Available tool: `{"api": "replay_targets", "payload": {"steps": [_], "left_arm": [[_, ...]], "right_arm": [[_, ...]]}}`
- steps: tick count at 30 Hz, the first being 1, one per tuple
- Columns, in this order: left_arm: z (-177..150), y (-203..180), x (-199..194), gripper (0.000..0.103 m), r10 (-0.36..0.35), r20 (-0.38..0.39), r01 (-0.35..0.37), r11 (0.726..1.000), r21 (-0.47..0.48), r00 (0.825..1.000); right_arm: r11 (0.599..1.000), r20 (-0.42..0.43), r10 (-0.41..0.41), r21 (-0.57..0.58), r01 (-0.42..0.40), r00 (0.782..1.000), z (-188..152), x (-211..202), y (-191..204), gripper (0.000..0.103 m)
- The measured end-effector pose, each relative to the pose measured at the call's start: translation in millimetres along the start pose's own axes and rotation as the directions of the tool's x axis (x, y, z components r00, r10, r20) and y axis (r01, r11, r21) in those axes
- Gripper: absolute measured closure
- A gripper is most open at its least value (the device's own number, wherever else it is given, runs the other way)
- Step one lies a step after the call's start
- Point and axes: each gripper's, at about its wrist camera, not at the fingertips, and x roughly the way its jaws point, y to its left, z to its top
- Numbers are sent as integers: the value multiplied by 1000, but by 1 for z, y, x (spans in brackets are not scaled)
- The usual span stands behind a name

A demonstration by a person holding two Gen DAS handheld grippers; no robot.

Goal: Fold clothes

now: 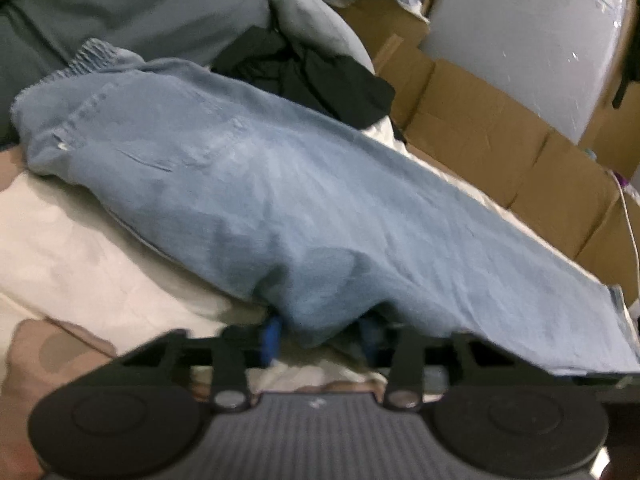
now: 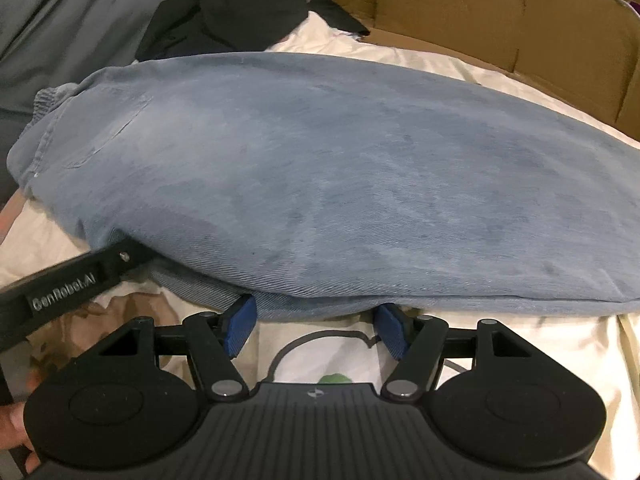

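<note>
- The left gripper [image 1: 320, 330] had its blue pads pinched on a bunched fold at the near edge of the light blue jeans [image 1: 280, 200]; denim filled the gap between the pads
- The right gripper [image 2: 316, 326] stood with its jaws apart, its blue pads [image 2: 240, 326] at the jeans' near hem, one on either side of a stretch of edge, not pressing on it
- In the right wrist view the left gripper's black arm reached in from the left and ran under the cloth's lower left edge
- The jeans lay lengthwise across a cream bedsheet [image 1: 80, 240], waistband to the left with a pocket seam showing, the leg running off to the right
- A printed outline with a green patch showed on the sheet just below the right gripper's pads
- Beyond the jeans, a heap of black clothing [image 2: 224, 16] lay against a grey cover [image 2: 60, 12]
- Flattened brown cardboard boxes [image 1: 480, 128] stood along the far side of the bed, well apart from the grippers
</note>
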Motion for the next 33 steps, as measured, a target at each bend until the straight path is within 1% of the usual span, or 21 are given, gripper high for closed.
{"api": "replay_targets", "payload": {"steps": [1,3,4,8,10,13,17,18,19,20,22,23,24,25,29,33], "left_arm": [[2,2,-6,89,9,13,-8,1000,-5,1000],[7,4,-18,93,21,41,-21,1000,-6,999],[9,4,-24,97,28,51,-28,1000,1,998],[13,4,-42,101,34,59,-35,999,15,998],[12,7,-47,102,44,52,-45,999,13,998],[7,11,-49,102,41,30,-41,999,18,999],[6,12,-51,102,31,30,-32,999,32,999],[6,12,-47,100,30,18,-30,999,30,999],[7,13,-44,93,28,6,-28,999,27,1000],[6,13,-40,90,32,-6,-32,999,22,999],[2,16,-31,66,61,-27,-61,998,-1,998],[0,16,-28,62,72,-31,-72,997,-9,997],[-2,17,-26,53,77,-32,-78,997,-13,997],[-3,17,-24,48,78,-32,-79,997,-14,996],[-8,14,-16,48,63,-36,-64,998,-30,997],[-5,16,-9,49,35,-8,-35,997,-65,999]], "right_arm": [[1000,-1,3,-6,-3,1000,0,0,1,35],[1000,-2,9,-17,-9,1000,0,0,4,35],[1000,-2,11,-20,-11,1000,0,0,5,35],[1000,-6,14,-16,-14,1000,-1,1,5,35],[1000,-8,14,-13,-14,1000,-2,0,5,35],[1000,-12,15,-12,-15,1000,-3,-2,3,35],[1000,-13,12,-3,-12,1000,-6,-7,-2,35],[1000,-13,11,2,-11,1000,-7,-8,-3,35],[1000,-12,10,6,-10,1000,-7,-10,-5,35],[1000,-9,9,10,-9,1000,-7,-11,-6,35],[1000,-6,12,15,-12,1000,-7,-12,-6,35],[1000,-7,13,15,-13,1000,-7,-12,-6,35],[1000,-8,15,15,-15,1000,-8,-12,-6,35],[1000,-9,16,15,-16,1000,-8,-13,-6,35],[1000,-13,22,14,-21,1000,-9,-13,-6,35],[1000,-17,27,14,-27,999,-10,-14,-5,35]]}}
